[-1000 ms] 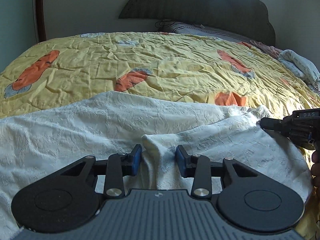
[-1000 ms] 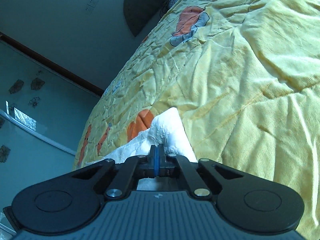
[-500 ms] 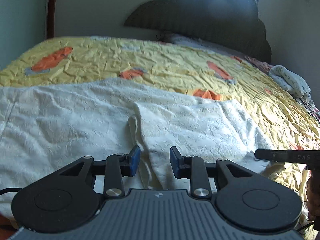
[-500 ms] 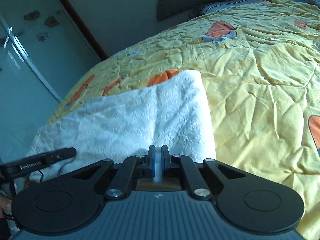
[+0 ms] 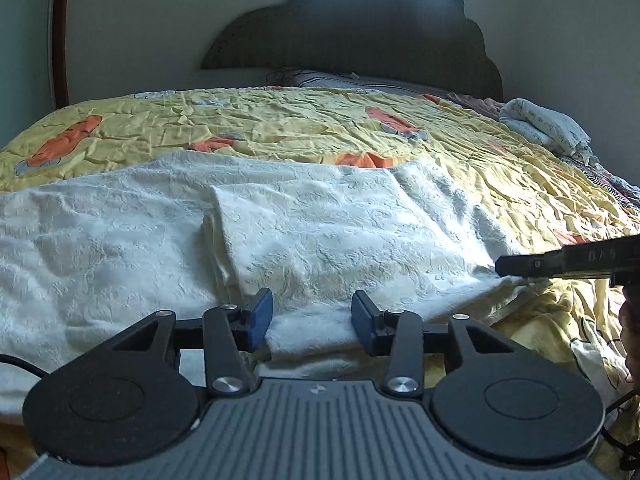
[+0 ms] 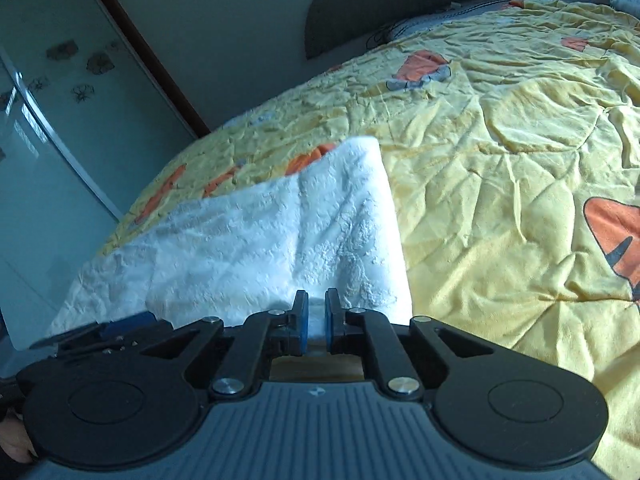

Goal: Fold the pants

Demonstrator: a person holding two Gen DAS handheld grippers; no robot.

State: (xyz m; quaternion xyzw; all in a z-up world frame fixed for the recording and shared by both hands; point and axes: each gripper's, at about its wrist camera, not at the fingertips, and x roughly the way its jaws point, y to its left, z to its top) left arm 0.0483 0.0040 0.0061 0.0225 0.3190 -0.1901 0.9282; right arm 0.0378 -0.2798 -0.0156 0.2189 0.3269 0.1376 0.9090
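White textured pants (image 5: 160, 232) lie across the near part of the bed, one end folded over on top (image 5: 328, 232). My left gripper (image 5: 312, 316) is open at the near edge of the folded layer, its blue pads on either side of the cloth edge. My right gripper (image 6: 316, 316) has its jaws slightly apart at the near right corner of the pants (image 6: 280, 248). Whether they still pinch the cloth I cannot tell. The right gripper also shows in the left wrist view (image 5: 560, 262), at the fold's right corner. The left gripper shows in the right wrist view (image 6: 92, 330) at lower left.
The yellow quilt with orange carrot prints (image 5: 320, 128) covers the bed. A dark headboard (image 5: 352, 32) and a pillow (image 5: 340, 80) are at the far end. Folded light clothes (image 5: 544, 124) lie at the far right. A wardrobe (image 6: 48, 120) stands to the left.
Both grippers pulled back toward the near bed edge, laying the pants end down over the rest. The right jaws parted from tightly shut. The left jaws widened.
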